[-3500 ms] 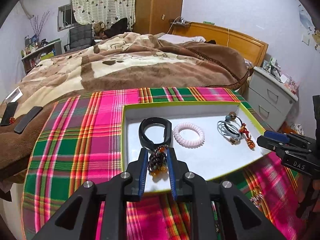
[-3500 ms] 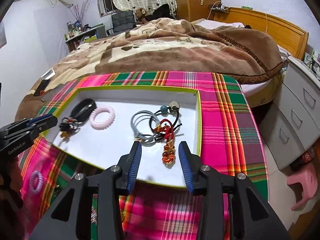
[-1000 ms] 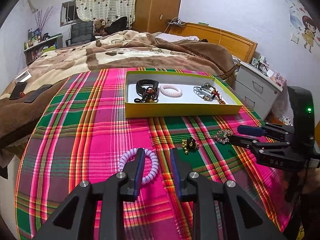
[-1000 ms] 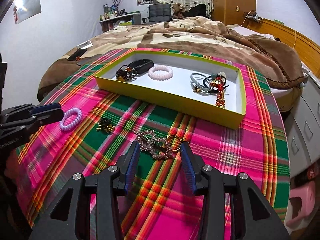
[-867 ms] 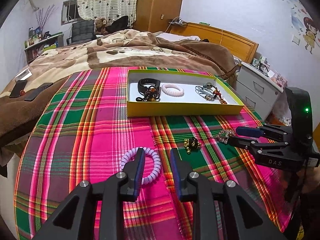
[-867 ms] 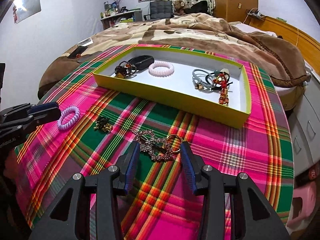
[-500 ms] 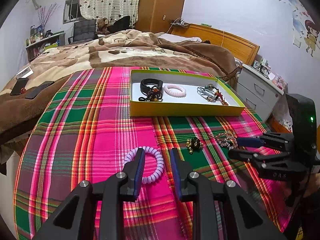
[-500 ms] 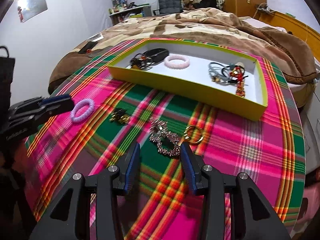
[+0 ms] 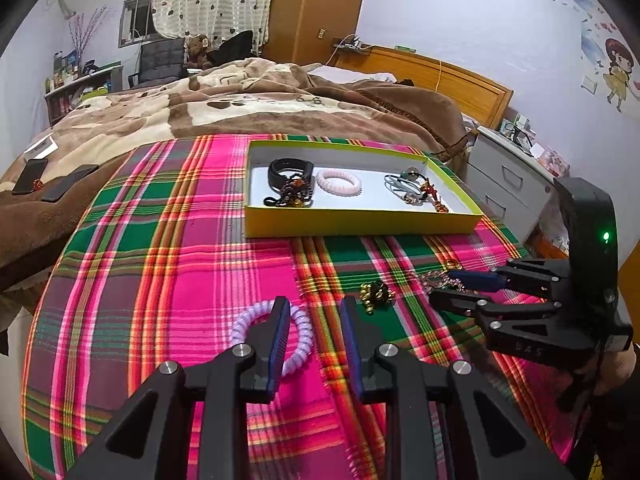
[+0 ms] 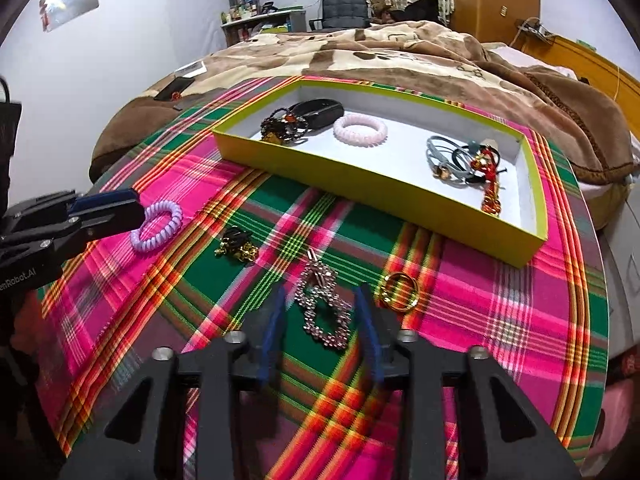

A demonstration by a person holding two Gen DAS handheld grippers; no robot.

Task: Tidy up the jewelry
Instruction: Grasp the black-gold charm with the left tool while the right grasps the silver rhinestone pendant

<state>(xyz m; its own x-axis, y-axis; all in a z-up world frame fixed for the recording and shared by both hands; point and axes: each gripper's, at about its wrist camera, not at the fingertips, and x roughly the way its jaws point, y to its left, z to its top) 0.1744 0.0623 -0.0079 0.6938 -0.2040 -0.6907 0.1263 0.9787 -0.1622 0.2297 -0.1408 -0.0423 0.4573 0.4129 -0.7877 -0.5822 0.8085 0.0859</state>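
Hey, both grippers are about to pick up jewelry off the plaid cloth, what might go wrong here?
The right gripper straddles the rhinestone chain; limp and flat, it may slip out or drag the gold ring lying close beside it. The left gripper has one finger over the purple coil hair tie, so closing may pinch only its edge and flick it. Fingers could also snag the plaid cloth.

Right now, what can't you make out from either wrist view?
- Purple coil band: the left gripper finger covers its near side in the left wrist view; contact unclear.
- Rhinestone piece: near end blurred between the right gripper fingers, right wrist view.
- Gold ring: partly behind a finger; detail too small.
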